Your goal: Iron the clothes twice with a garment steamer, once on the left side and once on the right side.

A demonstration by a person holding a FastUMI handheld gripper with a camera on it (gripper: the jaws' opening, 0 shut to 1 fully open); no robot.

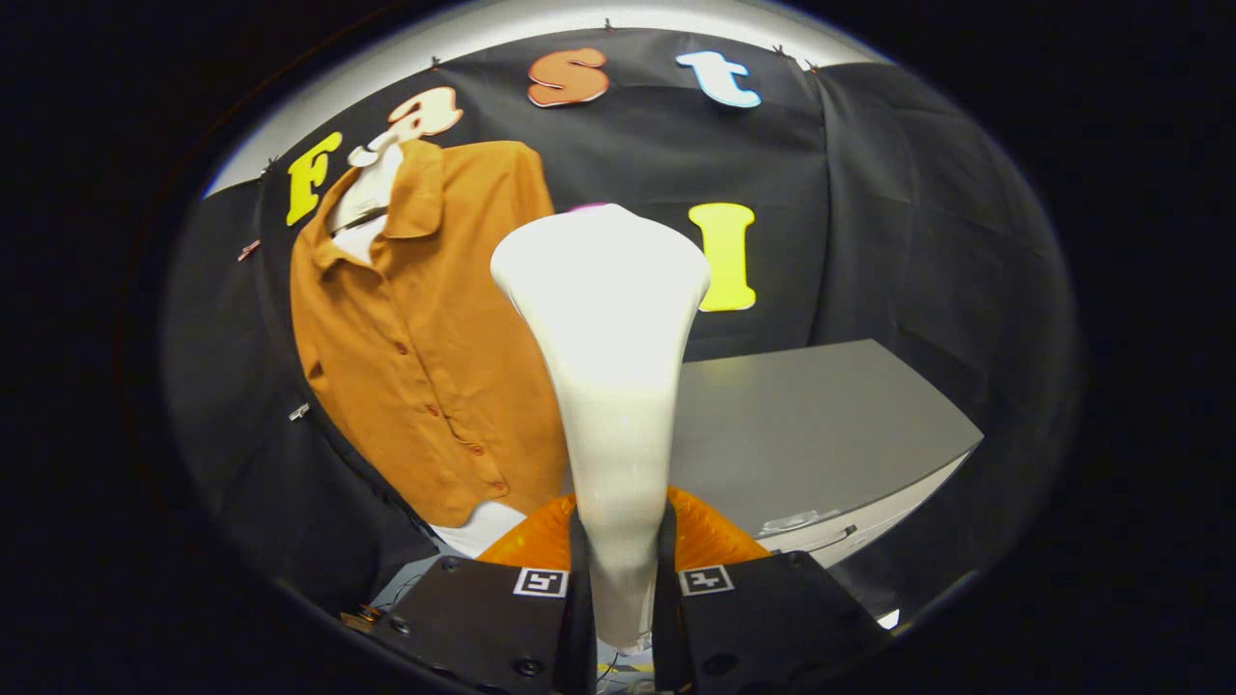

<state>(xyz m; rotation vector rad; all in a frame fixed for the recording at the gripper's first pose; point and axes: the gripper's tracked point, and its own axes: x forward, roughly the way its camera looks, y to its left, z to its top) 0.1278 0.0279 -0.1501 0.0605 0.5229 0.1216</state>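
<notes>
Garment steamer [603, 386]: one tall white plastic unit with a narrow handle that flares to a broad rounded head, standing upright between the gripper's fingers. The gripper [623, 579] is closed narrowly on the lower handle, a finger pressing each side, so the steamer is held and carried clear of any surface.

Left to right: one rust-orange, button-front cotton-like shirt [415, 328] hangs on a white hanger or form [372, 198] against the black cloth booth wall [869, 193], to the left of and beyond the steamer head. A single row of small buttons runs down its front; about five can be counted, the rest being too small to tell. A white patch of fabric shows below the hem. The steamer head stands just beside the shirt's right edge as seen, though whether it touches the cloth cannot be told. Behind the handle, close to the fingers, sits one translucent orange ribbed piece [710, 536], apparently part of the steamer's body. Further right lies one flat grey tabletop [821, 425], its front corner pointing right, with a pale drawer-like face beneath that edge.

Step in hand, as judged: the steamer is grasped and raised, and the head is not yet facing the cloth; neither pass appears begun. The next move calls for bringing the head leftward onto one side of the shirt front, then drawing it along that side, keeping the grip firm so the top-heavy unit does not tip.
</notes>
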